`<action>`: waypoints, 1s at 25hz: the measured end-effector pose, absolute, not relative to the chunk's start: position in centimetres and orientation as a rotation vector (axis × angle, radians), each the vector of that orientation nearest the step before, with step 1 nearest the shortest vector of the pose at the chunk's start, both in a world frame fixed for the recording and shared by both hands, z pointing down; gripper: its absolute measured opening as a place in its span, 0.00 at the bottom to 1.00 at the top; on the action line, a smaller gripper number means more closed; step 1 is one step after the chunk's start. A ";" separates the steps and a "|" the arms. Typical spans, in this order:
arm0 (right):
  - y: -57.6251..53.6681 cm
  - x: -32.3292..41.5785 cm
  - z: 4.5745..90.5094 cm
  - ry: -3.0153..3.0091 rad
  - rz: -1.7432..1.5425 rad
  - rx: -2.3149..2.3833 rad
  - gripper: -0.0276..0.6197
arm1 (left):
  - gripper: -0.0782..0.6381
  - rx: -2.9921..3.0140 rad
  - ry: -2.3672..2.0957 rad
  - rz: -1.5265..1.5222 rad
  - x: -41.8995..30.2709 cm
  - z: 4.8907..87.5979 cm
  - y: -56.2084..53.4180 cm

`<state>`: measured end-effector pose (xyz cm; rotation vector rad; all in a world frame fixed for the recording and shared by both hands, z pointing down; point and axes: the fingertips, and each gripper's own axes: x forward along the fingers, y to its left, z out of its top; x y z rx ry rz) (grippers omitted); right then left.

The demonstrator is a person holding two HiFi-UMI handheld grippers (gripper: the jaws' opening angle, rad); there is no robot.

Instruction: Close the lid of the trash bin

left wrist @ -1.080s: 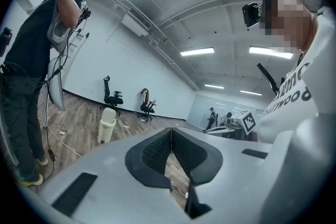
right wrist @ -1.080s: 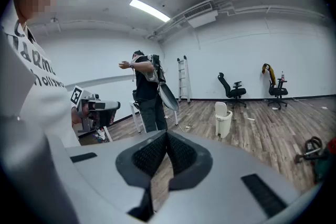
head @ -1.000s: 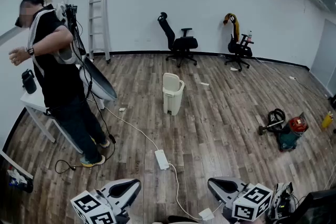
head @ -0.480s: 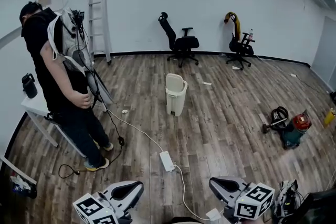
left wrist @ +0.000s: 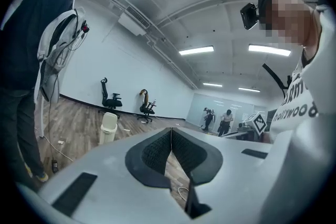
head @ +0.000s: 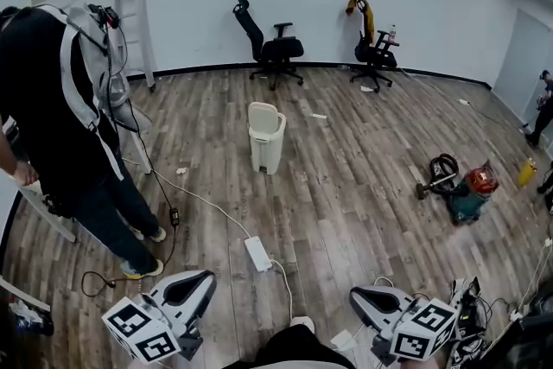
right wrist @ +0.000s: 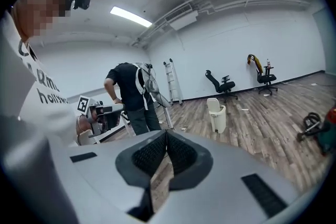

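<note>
The trash bin (head: 266,153) stands on the floor, lid (head: 259,115) raised upright, well ahead of both tongs and between their lines. Left tongs (head: 204,277) and right tongs (head: 358,296) are closed on nothing, the left judged marginally nearer.

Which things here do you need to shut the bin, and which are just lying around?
For the job: trash bin, its lid standing open; left hand-held gripper and right hand-held gripper, both shut, empty.

Just lying about: ladder; black office chair; vacuum cleaner; power strip on the floor.
</note>
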<state>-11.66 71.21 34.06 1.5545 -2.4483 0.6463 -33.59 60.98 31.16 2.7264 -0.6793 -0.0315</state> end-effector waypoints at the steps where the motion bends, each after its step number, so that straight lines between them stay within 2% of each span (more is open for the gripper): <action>1: 70.2 -11.3 34.2 -2.454 0.662 1.555 0.06 | 0.12 2.745 -0.667 -0.029 -32.9 30.8 60.0; 7: 64.0 -10.1 34.4 -2.473 0.637 1.436 0.06 | 0.12 2.758 -0.627 0.070 -28.2 31.7 56.5; 15: 57.0 -2.3 34.5 -2.498 0.593 1.333 0.06 | 0.12 2.715 -0.696 -0.040 -20.0 31.0 50.5; 21: 53.0 1.8 35.4 -2.542 0.610 1.305 0.06 | 0.12 2.712 -0.814 -0.073 -17.6 30.7 47.6; 25: 51.3 0.9 36.4 -2.581 0.640 1.214 0.06 | 0.12 2.692 -0.849 -0.002 -17.6 31.4 46.9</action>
